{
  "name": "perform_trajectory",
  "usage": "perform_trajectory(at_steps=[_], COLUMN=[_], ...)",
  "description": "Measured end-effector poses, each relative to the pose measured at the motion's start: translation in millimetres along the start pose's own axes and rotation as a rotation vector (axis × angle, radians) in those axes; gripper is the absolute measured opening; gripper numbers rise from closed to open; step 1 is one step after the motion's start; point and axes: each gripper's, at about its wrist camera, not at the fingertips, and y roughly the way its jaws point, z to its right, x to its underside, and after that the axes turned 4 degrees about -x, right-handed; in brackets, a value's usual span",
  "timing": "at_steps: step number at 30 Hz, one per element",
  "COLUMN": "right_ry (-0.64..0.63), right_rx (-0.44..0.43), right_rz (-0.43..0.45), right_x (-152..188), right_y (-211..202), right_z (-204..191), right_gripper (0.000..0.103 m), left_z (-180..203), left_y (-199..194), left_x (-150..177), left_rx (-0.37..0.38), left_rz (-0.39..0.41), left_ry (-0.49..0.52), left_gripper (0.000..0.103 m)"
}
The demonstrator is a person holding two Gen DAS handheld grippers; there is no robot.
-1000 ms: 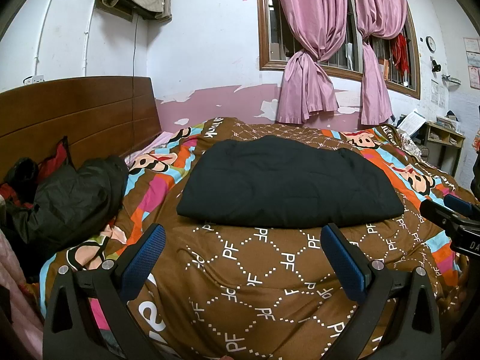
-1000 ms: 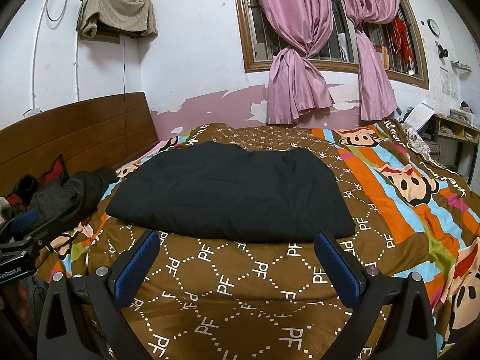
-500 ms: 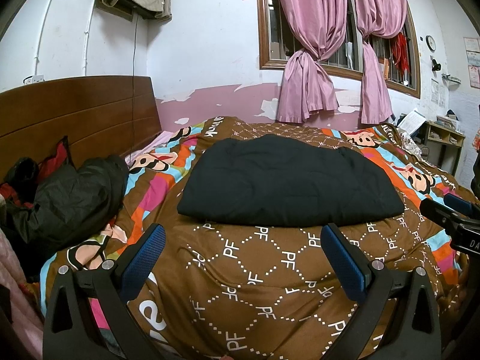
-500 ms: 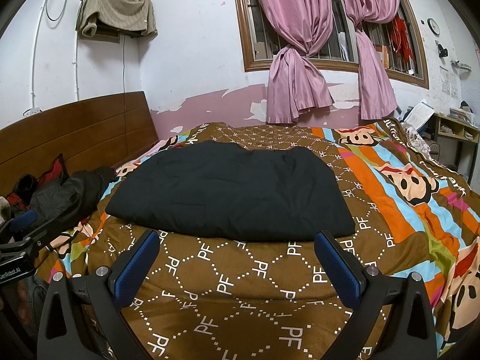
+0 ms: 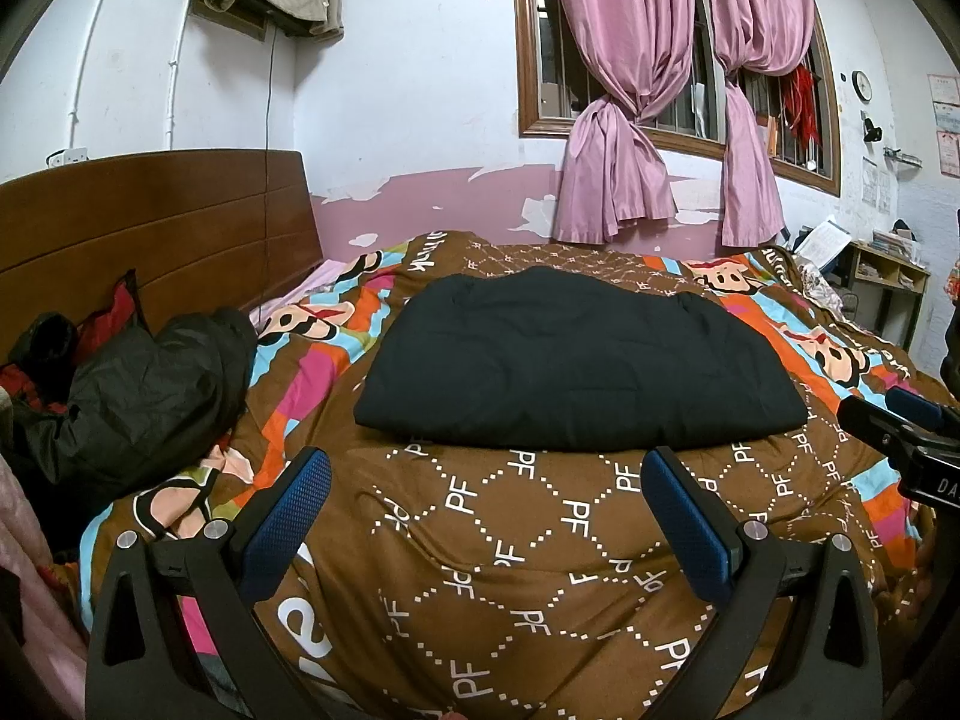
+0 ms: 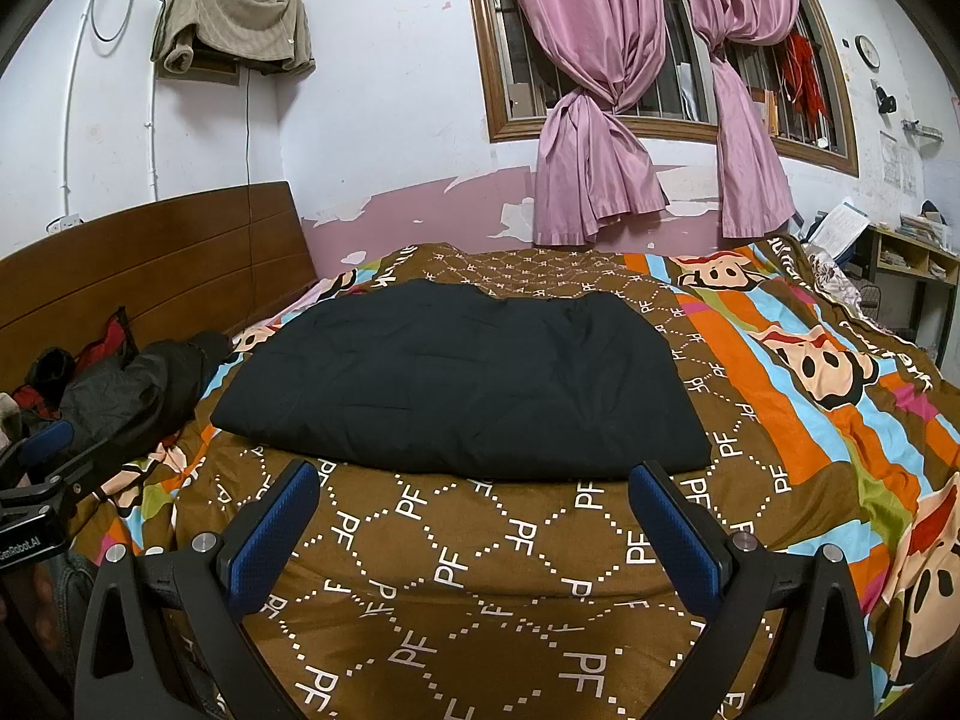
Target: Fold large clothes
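Observation:
A black padded garment (image 5: 576, 366) lies folded into a flat rectangle on the patterned bedspread (image 5: 540, 540); it also shows in the right wrist view (image 6: 462, 396). My left gripper (image 5: 486, 492) is open and empty, held above the bedspread short of the garment's near edge. My right gripper (image 6: 474, 504) is open and empty, also just short of that edge. The right gripper shows at the right edge of the left wrist view (image 5: 900, 426), and the left gripper at the left edge of the right wrist view (image 6: 42, 468).
A crumpled dark jacket (image 5: 144, 390) and red cloth lie at the left by the wooden headboard (image 5: 150, 222). Pink curtains (image 5: 630, 120) hang at the window behind the bed. A shelf (image 5: 888, 282) stands at the far right.

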Motion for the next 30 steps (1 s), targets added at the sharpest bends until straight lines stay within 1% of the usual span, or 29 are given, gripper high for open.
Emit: perform_trajectory(at_steps=[5, 8, 12, 15, 24, 30], right_ry=[0.000, 0.000, 0.000, -0.001, 0.000, 0.000], right_rx=[0.000, 0.000, 0.001, 0.001, 0.002, 0.002], right_rz=[-0.001, -0.001, 0.000, -0.001, -0.004, -0.004], right_x=[-0.8, -0.6, -0.8, -0.9, -0.6, -0.7], right_y=[0.6, 0.1, -0.1, 0.5, 0.0, -0.1], right_z=[-0.6, -0.6, -0.9, -1.0, -2.1, -2.3], right_gripper=[0.103, 0.103, 0.103, 0.103, 0.103, 0.103], left_z=[0.5, -0.1, -2.3, -5.4, -6.9, -5.0], left_y=[-0.2, 0.8, 0.6, 1.8, 1.2, 1.0], left_x=[1.7, 3.2, 9.1, 9.6, 6.6, 4.3], left_rx=[0.003, 0.022, -0.010, -0.008, 0.022, 0.026], left_rz=[-0.003, -0.017, -0.036, -0.049, -0.064, -0.068], left_ry=[-0.004, -0.016, -0.057, -0.076, -0.075, -0.070], left_gripper=[0.101, 0.101, 0.101, 0.101, 0.101, 0.101])
